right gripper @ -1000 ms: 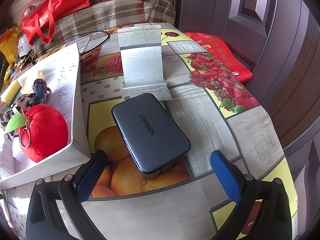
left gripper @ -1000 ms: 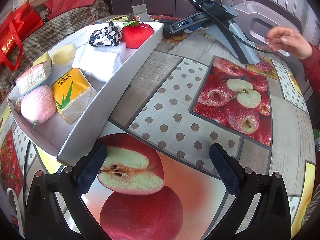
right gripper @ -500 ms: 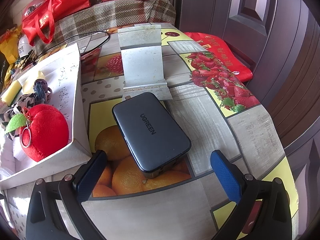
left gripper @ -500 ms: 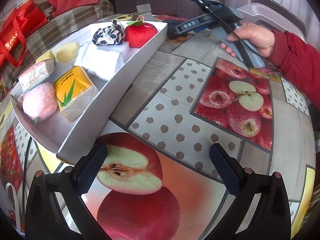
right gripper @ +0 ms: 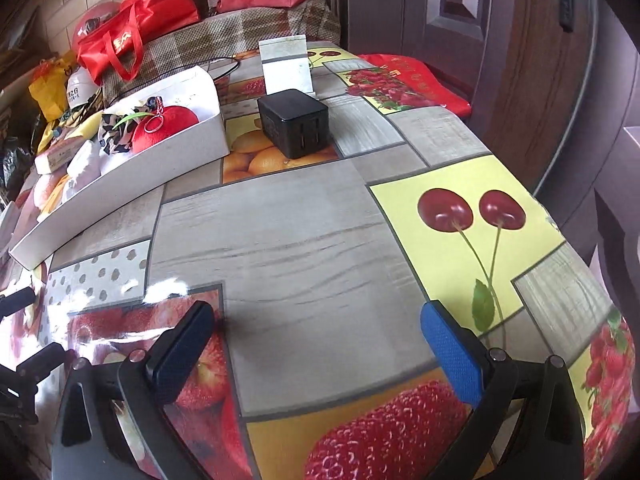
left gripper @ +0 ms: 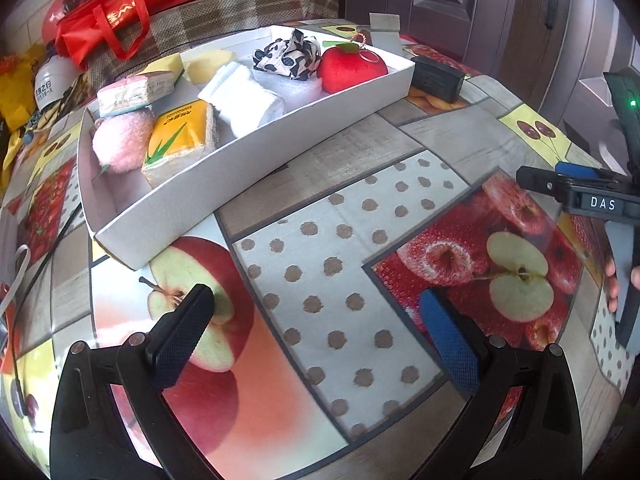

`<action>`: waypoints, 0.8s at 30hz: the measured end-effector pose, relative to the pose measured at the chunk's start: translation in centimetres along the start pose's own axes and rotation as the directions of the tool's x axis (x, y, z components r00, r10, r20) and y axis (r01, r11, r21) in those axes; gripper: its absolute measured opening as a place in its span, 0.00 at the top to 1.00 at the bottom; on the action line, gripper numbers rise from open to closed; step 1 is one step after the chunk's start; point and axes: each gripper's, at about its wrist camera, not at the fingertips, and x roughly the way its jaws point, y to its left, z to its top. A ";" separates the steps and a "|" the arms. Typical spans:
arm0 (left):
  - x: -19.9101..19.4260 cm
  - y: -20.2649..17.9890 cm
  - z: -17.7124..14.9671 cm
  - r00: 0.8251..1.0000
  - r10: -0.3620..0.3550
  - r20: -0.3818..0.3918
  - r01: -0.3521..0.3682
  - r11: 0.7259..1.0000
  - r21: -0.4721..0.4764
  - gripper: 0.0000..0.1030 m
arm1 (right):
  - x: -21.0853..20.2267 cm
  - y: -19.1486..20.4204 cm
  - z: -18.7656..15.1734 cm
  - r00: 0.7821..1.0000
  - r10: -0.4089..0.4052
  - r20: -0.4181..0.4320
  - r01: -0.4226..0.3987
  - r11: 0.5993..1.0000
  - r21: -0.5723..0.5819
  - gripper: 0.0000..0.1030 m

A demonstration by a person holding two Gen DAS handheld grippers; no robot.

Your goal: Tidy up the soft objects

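- Left gripper [left gripper: 316,332]: jaws wide apart, nothing between them, over the fruit-print tablecloth [left gripper: 360,200] above the halved-apple print.
- Right gripper [right gripper: 320,344]: jaws also spread wide, empty, over grey wood-grain and strawberry patches of the cloth.
- White tray [left gripper: 256,160] sits at the table's left-back; soft items all inside it.
- Left view shows tray contents clearly: pink fluffy ball [left gripper: 120,142] at near end, touching yellow tissue pack [left gripper: 180,140]; pale tissue pack [left gripper: 134,94] behind it; white folded cloth [left gripper: 250,98] mid-tray; yellow sponge [left gripper: 206,62] by far wall; black-white spotted scrunchie [left gripper: 290,56] beside red plush apple [left gripper: 352,68] (w/ key ring) at the far end.
- Right view sees the tray [right gripper: 120,176] side-on, so only the red plush apple [right gripper: 168,128], scrunchie [right gripper: 116,130] and bits of the white cloth and tissue pack show properly; pink ball mostly hidden by the wall.
- Black charger box [right gripper: 294,122] just beside the tray's far end, apart from it; right view shows its slotted face, left view only a small dark block [left gripper: 438,78].
- Only left view: the right gripper's body w/ "DAS" label [left gripper: 600,202] at right edge, a person's fingertips [left gripper: 612,280] on its handle.
- Only right view: red bag [right gripper: 412,80] at table's far right edge, white card stand [right gripper: 286,66] behind the charger.
- Both: red tote bags [left gripper: 120,0] on plaid cover in the bg.
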 end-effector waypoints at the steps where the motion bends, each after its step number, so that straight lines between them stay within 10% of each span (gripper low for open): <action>1: 0.1 -0.2 0.2 1.000 0.001 0.002 -0.001 1.000 -0.004 0.00 | 0.0 -0.2 0.0 1.000 -0.010 -0.001 0.010 1.000 0.011 0.00; 24: 1.5 -1.4 2.3 0.995 0.100 0.000 -0.099 0.984 -0.149 0.00 | 1.8 3.1 1.3 0.999 -0.050 -0.009 0.050 0.999 -0.016 0.00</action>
